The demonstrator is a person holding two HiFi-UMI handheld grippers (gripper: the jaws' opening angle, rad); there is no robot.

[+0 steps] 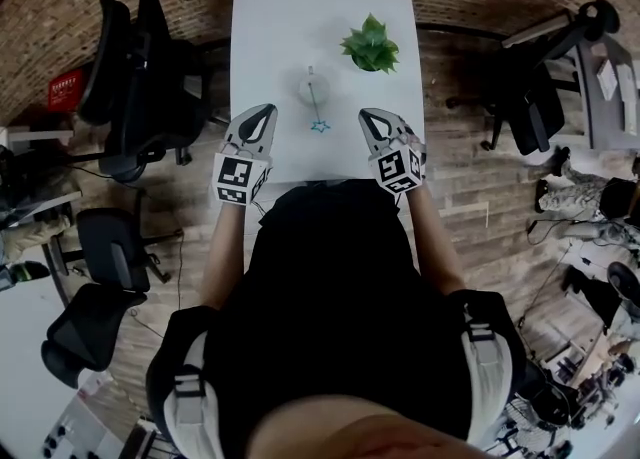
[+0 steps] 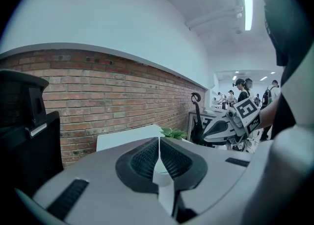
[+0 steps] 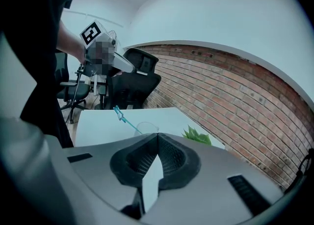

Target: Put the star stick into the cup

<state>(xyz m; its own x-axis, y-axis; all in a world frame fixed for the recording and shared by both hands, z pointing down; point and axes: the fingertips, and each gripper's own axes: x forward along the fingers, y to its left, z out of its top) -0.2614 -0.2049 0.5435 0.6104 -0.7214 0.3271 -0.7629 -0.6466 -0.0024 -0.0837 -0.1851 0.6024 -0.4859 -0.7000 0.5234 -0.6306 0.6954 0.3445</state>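
While both claws hover over the near edge of the white table at frame centre in the head view, the left gripper and right gripper flank the star stick. It slants out of the clear cup (blue star end lowest in frame), with a potted plant to the upper right. Left gripper view: jaws clenched pad to pad, nothing between them, a brick wall behind. Right gripper view: jaws likewise clenched and empty, the cup just above them, the stick rising toward the upper left.
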